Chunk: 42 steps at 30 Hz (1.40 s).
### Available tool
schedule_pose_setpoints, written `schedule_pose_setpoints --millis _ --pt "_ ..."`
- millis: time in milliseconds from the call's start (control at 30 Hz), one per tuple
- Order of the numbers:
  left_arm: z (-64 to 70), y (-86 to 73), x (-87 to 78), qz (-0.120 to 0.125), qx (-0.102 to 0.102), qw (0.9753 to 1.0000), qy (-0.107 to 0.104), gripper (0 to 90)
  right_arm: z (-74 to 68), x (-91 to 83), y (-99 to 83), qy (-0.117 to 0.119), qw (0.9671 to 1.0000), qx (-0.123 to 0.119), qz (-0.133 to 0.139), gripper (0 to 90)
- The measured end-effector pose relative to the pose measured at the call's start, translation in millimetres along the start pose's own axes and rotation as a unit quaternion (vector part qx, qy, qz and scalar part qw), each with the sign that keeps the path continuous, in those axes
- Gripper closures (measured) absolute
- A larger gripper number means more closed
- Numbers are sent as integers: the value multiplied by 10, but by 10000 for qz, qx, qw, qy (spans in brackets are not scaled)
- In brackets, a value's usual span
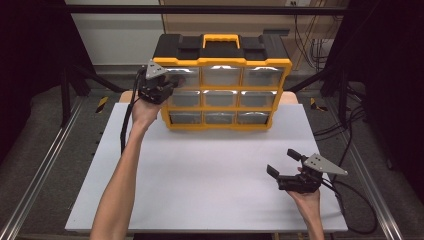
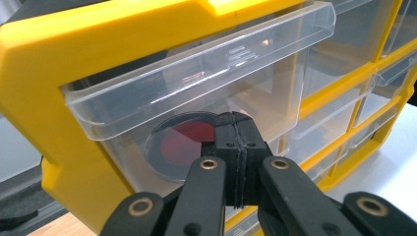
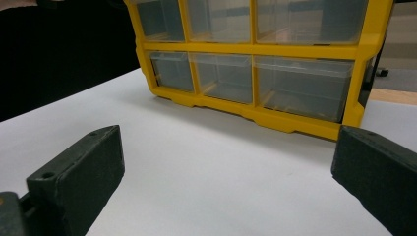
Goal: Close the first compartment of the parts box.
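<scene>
A yellow and black drawer organizer (image 1: 222,55) with clear drawers stands at the back of the white table (image 1: 210,175). My left gripper (image 1: 170,86) is up at its top-left drawer (image 2: 196,83). The jaws are shut together with nothing between them, and their tips (image 2: 234,118) are at the drawer's clear front just below the handle lip. Through the plastic I see a round red and black disc (image 2: 184,142) lying inside this drawer. My right gripper (image 1: 283,161) rests low at the table's front right, open, aimed toward the organizer (image 3: 255,49). Its jaws (image 3: 226,162) stand wide apart with nothing between them.
The organizer has three rows of three clear drawers and a yellow carry handle (image 1: 221,39) on top. Metal rails (image 1: 45,165) run along both sides of the table. Cables (image 1: 350,195) trail from the right gripper off the table's right edge.
</scene>
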<state>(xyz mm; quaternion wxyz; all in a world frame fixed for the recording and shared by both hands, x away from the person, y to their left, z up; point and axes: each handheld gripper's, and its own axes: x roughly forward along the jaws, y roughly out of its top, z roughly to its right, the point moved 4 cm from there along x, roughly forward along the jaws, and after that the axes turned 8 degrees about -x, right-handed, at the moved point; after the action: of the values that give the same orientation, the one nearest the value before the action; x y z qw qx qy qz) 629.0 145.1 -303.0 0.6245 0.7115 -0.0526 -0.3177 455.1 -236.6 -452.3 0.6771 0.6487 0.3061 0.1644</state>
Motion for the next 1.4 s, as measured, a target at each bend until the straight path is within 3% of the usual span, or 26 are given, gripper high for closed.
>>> schedule_pose_setpoints --millis 900,1100,1167,1400 --pt "-19 2 98 -81 -33 9999 142 893 -2 -1 1 12 10000 9 14 3" --pt "19 -59 1 45 -79 10000 -12 888 -5 7 -1 18 10000 9 10 3" --pt "39 -87 -41 57 -58 10000 -48 839 -3 -4 7 9 10000 43 28 3" --pt "134 -142 -203 199 -148 9997 -71 516 -1 4 2 16 10000 10 9 3"
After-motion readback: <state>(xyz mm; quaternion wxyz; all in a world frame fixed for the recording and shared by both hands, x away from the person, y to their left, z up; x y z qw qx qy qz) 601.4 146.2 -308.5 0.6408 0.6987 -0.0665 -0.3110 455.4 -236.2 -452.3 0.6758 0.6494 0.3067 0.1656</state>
